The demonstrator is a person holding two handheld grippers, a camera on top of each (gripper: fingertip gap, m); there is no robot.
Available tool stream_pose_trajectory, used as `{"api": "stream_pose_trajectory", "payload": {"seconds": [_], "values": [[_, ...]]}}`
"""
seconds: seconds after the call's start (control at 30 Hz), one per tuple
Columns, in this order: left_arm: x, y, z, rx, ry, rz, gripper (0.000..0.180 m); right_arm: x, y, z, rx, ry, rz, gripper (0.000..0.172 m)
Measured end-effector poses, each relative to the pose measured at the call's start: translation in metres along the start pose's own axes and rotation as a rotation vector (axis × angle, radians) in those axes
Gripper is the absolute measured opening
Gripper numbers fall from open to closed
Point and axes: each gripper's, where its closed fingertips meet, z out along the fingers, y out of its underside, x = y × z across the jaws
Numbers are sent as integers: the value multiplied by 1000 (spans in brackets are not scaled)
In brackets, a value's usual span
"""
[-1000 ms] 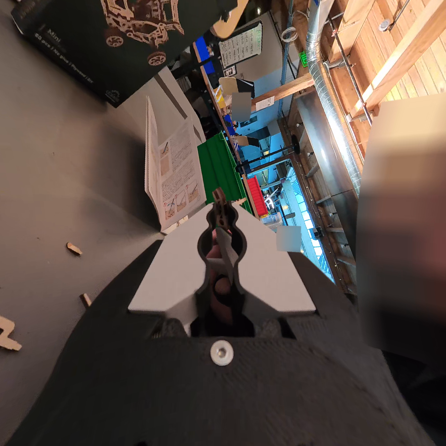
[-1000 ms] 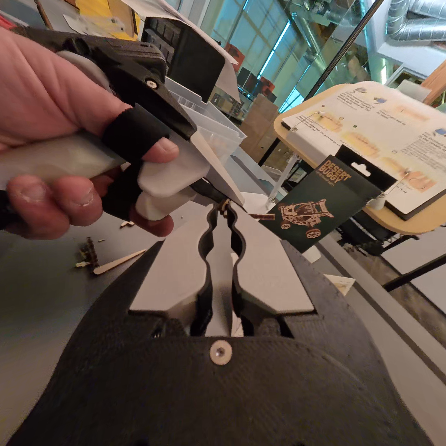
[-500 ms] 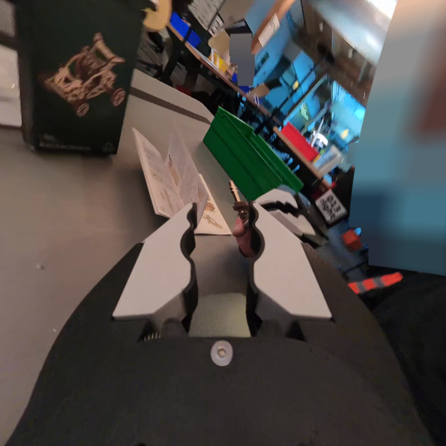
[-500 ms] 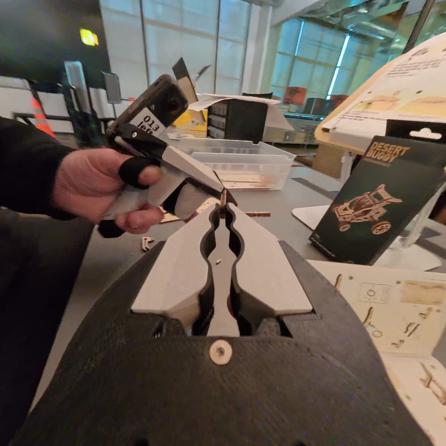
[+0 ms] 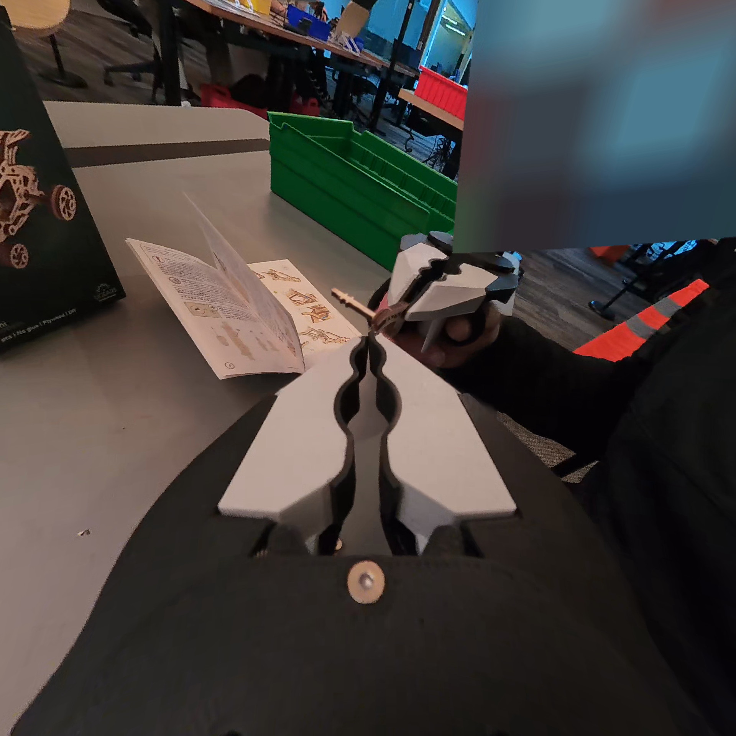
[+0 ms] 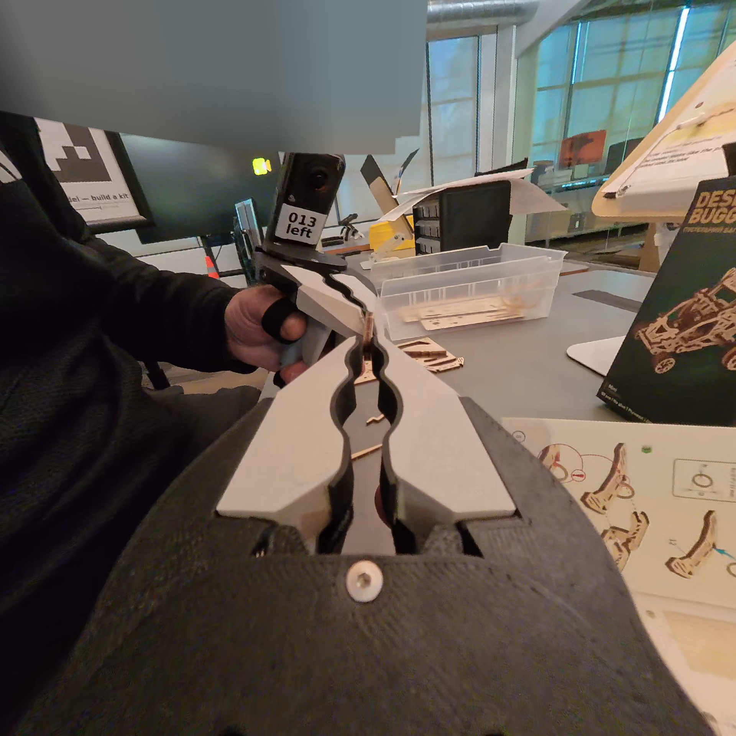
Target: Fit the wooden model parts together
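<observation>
Wooden part (image 5: 354, 304), peg pointing 10 o'clock: gripped by right claw (image 5: 394, 314). Left claw (image 5: 368, 340), closed tip to tip, sits just below at 6 o'clock.

Left gripper (image 5: 368, 342): matt light-grey plastic fingers (image 5: 302, 438), black liner on the inner faces, body a coarse black print with visible layer lines, one bright metal screw (image 5: 365, 582). Right gripper (image 6: 368, 342) same build. Wooden part (image 5: 354, 304) in its tips: pale raw plywood, dark laser-burnt edges. Table (image 5: 99, 438): smooth matt grey. Instruction booklet (image 5: 223, 310): thin matt paper. Green bin (image 5: 350, 191): smooth plastic, slight sheen. Clear bin (image 6: 470, 286): frosted translucent plastic. Kit box (image 6: 677, 318): dark printed card, satin. Sleeve (image 6: 99, 318): black knit cloth.
</observation>
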Motion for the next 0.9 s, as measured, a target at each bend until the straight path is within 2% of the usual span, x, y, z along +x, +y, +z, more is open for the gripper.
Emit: {"api": "stream_pose_trajectory", "payload": {"seconds": [0.23,0.33,0.4,0.57,0.7,0.8,0.9], "values": [[-1,0,-1,6,-30,-19,0,3,-3,-3,35,-45,121,1],[2,-10,-6,49,-6,-22,15,2,-4,-4,51,-96,213,1],[6,-12,-6,28,6,5,21,1,1,-2,24,-123,256,1],[10,-7,1,-73,-4,62,6,-3,7,2,-5,-181,329,1],[8,-6,1,-80,6,0,7,-1,7,2,4,-197,383,1],[7,-3,1,-90,15,-49,14,1,1,0,44,-214,427,1],[11,-6,2,-80,35,-57,7,1,2,1,36,-214,434,1]]}}
